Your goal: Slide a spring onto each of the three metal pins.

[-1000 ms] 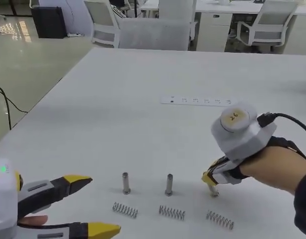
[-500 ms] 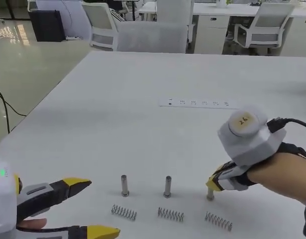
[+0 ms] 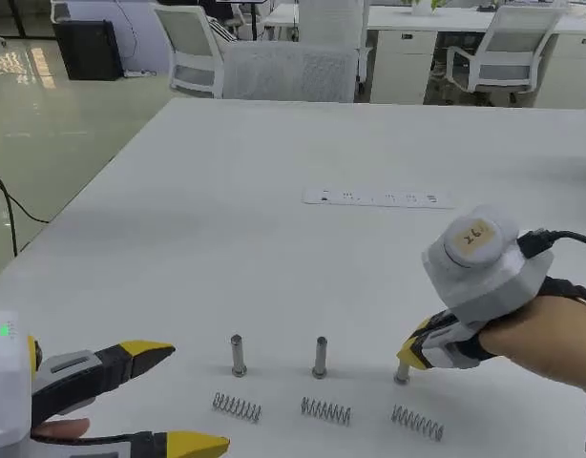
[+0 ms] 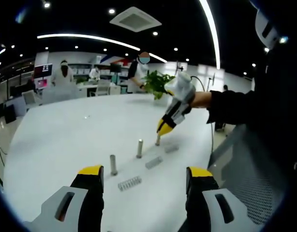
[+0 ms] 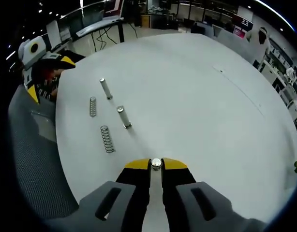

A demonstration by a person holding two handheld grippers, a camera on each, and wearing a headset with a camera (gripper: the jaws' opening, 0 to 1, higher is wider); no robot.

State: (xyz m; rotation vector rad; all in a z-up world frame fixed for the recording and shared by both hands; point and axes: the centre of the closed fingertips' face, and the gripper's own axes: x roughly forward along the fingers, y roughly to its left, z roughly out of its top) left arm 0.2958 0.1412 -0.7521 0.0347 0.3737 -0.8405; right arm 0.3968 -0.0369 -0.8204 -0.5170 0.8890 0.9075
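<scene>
**benchrat:** ok what's the layout here?

**coilguy:** big white desk [image 3: 274, 239] with a power strip [image 3: 377, 198] lying flat toward the far side, well apart from the rest.

**benchrat:** and the tools?

**coilguy:** the left tool [image 3: 199, 396] sits low at the near left of the desk. Its jaws are spread wide and there's nothing in them. The right tool [image 3: 414, 355] is tipped down at the right end of the row. Its own camera shows the two yellow tips pinched in on the top of the right pin [image 5: 156, 164], so it's got hold of that one.

**benchrat:** where's the small stuff then?

**coilguy:** three pins stand upright in a row near the front edge. Besides the gripped one there's the left pin [image 3: 238, 355] and the middle pin [image 3: 320, 356], both standing free. The springs all lie flat on the desk, one just in front of each pin and not touching it: left spring [image 3: 237, 407], middle spring [image 3: 326, 411], right spring [image 3: 417, 422]. None is on a pin yet.
</scene>
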